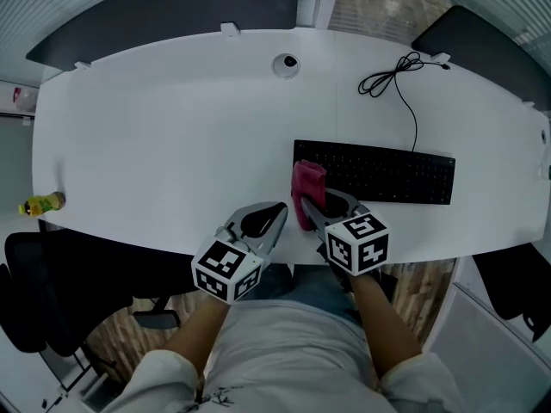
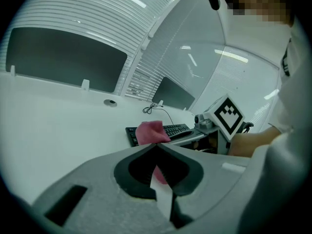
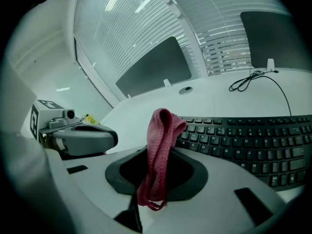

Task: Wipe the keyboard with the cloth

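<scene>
Right claw (image 1: 315,211) is clamped on the pink cloth (image 1: 308,183); in the right gripper view the folded cloth (image 3: 158,150) is pinched between the jaws, a loop standing up above them and a short tail hanging below. The cloth is at the left end of the black keyboard (image 1: 379,172), overlapping its left edge in the head view; can't tell if it touches the keys. Left claw (image 1: 281,208) has its jaws together at the tips with nothing between them. It is just beside the right one, near the front edge of the white worktop (image 1: 172,144) and left of the cloth. The keyboard lies right of centre, roughly parallel to the front edge, with a bare strip of worktop in front of it. Its cable (image 1: 392,76) runs back from the rear edge and ends in loose loops near the far right rim. A round grommet (image 1: 286,64) sits at the far edge, centre. The whole left half of the worktop is open white surface, save a small yellow-green bottle (image 1: 41,203) lying right at the left rim.
</scene>
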